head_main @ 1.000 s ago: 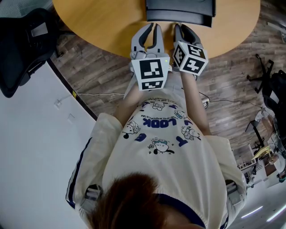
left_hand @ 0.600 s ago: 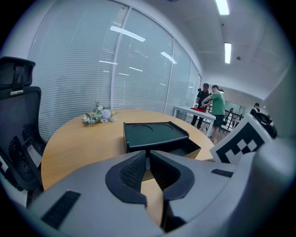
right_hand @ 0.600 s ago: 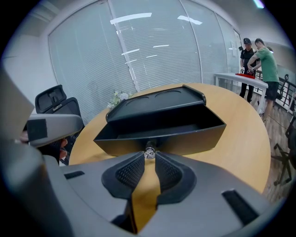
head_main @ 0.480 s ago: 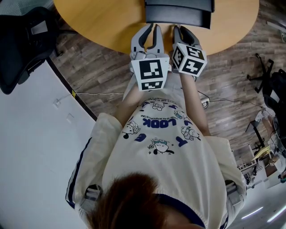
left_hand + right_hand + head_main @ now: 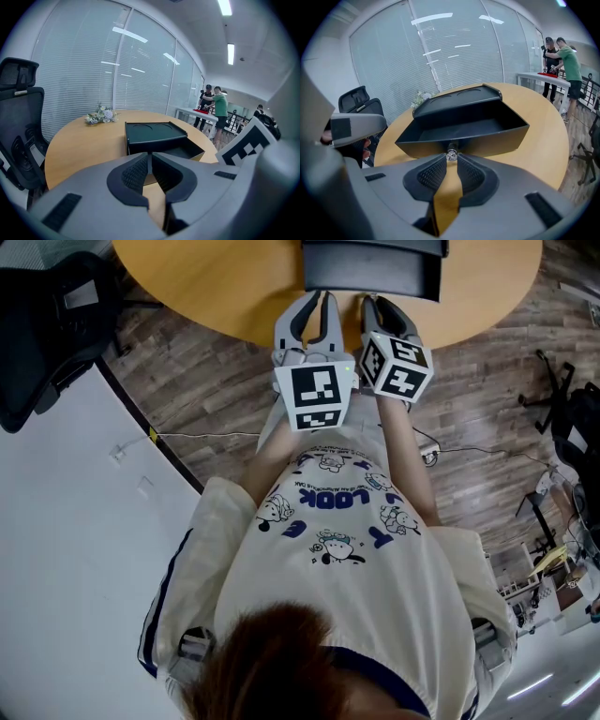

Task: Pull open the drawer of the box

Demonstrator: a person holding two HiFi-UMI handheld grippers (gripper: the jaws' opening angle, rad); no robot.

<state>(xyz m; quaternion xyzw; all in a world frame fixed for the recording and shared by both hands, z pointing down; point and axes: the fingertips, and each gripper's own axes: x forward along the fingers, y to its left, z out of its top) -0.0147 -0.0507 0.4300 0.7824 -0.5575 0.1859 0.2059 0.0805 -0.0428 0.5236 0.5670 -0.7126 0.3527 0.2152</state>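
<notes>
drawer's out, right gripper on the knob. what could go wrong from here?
1. The right gripper pinches the small knob only at the tips of its jaws; it could slip off.
2. The drawer is already far out of the box; more pull may bring it right out.
3. The left gripper is shut on nothing, off the box, so the box may slide on the table.

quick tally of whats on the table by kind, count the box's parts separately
box: 1
drawer: 1
knob: 1
flower bunch: 1
total: 4
</notes>
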